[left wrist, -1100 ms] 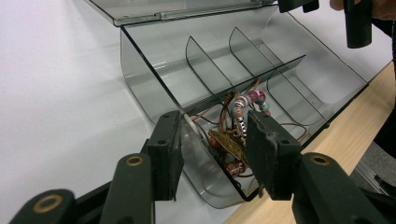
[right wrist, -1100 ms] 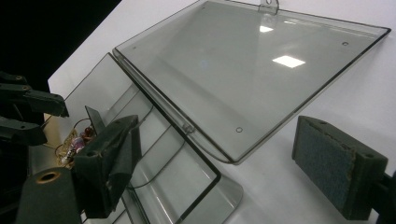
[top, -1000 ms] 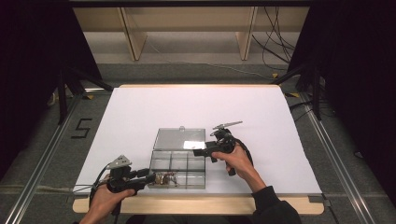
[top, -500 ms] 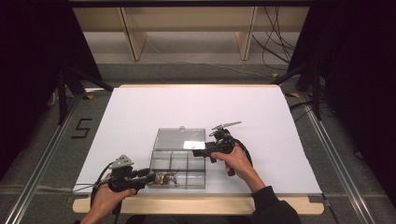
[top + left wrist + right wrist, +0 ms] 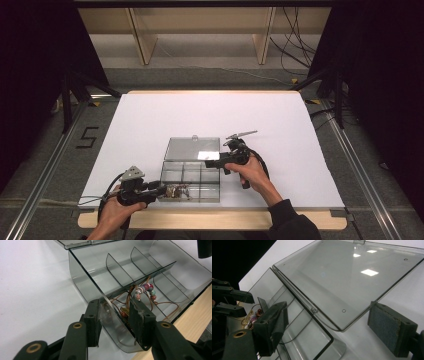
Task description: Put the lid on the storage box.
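Little has shifted since the earlier frames: both hands sit where they were, while the left gripper (image 5: pixel 161 189) has just been closing its jaws, one outside the wall of the clear box (image 5: pixel 191 175) and one inside it.

Beneath both grippers, the white table (image 5: pixel 150 125) carries the box; its open lid (image 5: pixel 192 148) lies flat beyond the tray, just left of the right gripper (image 5: pixel 210 163).

From the high view the left jaws are too small to read. The left gripper view shows them half closed, the box's curved corner wall (image 5: pixel 110 315) standing between the pads and close against the outer one; whether the pads press on it I cannot tell. Just past the inner jaw, a beaded bracelet (image 5: pixel 146 291) on brown cord lies in the nearest compartment, and the wall stands between the outer jaw and the beads.

In the right gripper view, the right jaws gape wide, holding nothing, with the lid's near corner (image 5: pixel 352 290) between them, touching neither pad. Farther left of them, the left gripper's jaws (image 5: pixel 240 303) frame the beads (image 5: pixel 253 317).
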Demonstrator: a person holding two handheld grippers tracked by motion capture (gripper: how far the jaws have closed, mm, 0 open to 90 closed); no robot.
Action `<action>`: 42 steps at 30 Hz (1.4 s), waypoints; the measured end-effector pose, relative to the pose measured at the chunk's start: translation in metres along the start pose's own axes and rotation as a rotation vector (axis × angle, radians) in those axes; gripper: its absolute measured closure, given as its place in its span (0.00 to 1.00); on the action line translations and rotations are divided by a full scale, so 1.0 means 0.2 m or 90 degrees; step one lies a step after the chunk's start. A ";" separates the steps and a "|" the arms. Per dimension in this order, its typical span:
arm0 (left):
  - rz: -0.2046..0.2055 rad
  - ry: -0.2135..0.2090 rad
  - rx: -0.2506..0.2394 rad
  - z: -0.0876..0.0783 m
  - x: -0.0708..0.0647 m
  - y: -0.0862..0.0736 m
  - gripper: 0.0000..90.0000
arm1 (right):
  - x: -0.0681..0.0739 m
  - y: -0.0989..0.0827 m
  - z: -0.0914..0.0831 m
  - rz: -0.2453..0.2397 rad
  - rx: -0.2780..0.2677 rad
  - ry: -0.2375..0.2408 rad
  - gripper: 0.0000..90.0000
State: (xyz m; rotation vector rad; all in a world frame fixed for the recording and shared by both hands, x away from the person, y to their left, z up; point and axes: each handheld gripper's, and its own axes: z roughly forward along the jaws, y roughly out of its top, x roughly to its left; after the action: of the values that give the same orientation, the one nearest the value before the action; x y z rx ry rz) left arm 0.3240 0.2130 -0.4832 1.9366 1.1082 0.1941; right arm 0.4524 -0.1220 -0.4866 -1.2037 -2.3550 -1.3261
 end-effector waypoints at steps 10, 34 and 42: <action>0.020 0.004 0.010 -0.01 0.01 0.00 0.68 | 0.01 0.01 -0.01 0.009 -0.026 -0.012 0.26; 0.013 0.001 0.006 -0.01 0.01 0.00 0.68 | 0.06 0.09 -0.09 -0.037 -0.133 -0.028 0.63; -0.007 -0.006 -0.010 0.00 0.01 0.00 0.67 | 0.09 0.10 -0.13 -0.051 -0.148 -0.019 0.67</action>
State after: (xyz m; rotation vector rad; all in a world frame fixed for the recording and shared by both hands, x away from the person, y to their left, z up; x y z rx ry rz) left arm 0.3246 0.2138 -0.4838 1.9157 1.1080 0.1862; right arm 0.4491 -0.1257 -0.4498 -1.2077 -2.3431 -1.6584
